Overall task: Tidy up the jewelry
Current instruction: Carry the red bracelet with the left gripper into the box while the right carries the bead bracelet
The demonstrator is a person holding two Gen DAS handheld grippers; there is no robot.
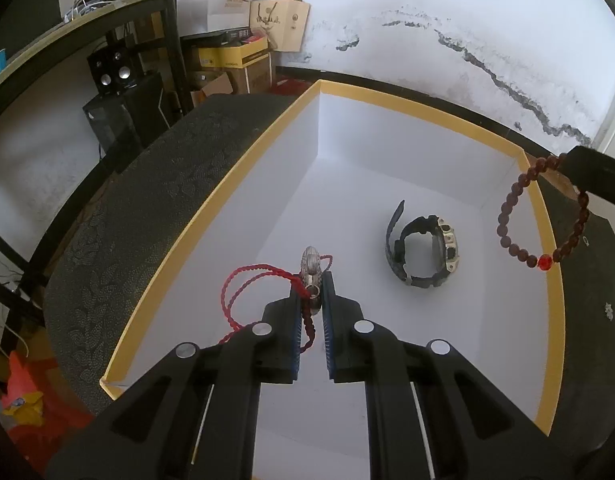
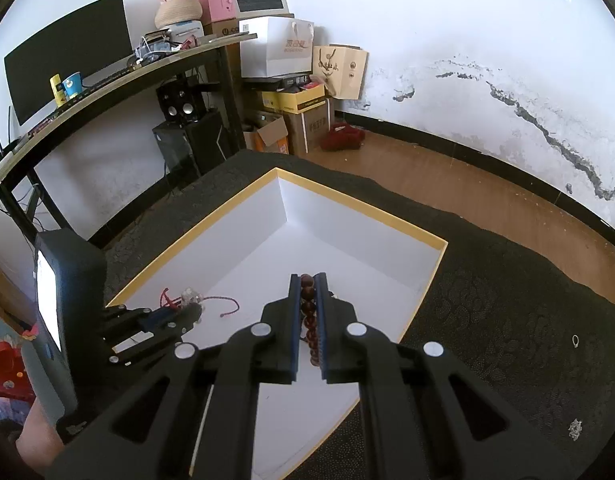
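Observation:
A white box with a yellow rim sits on a dark patterned cloth. My left gripper is shut on a silver pendant with a red braided cord and holds it low inside the box. A black watch with a gold face lies in the box. My right gripper is shut on a dark red bead bracelet, which hangs above the box's right rim in the left wrist view. The left gripper and pendant also show in the right wrist view.
A small ring and a silver trinket lie on the cloth right of the box. A desk with a monitor, speakers and cardboard boxes stand at the back left. Wooden floor lies beyond the cloth.

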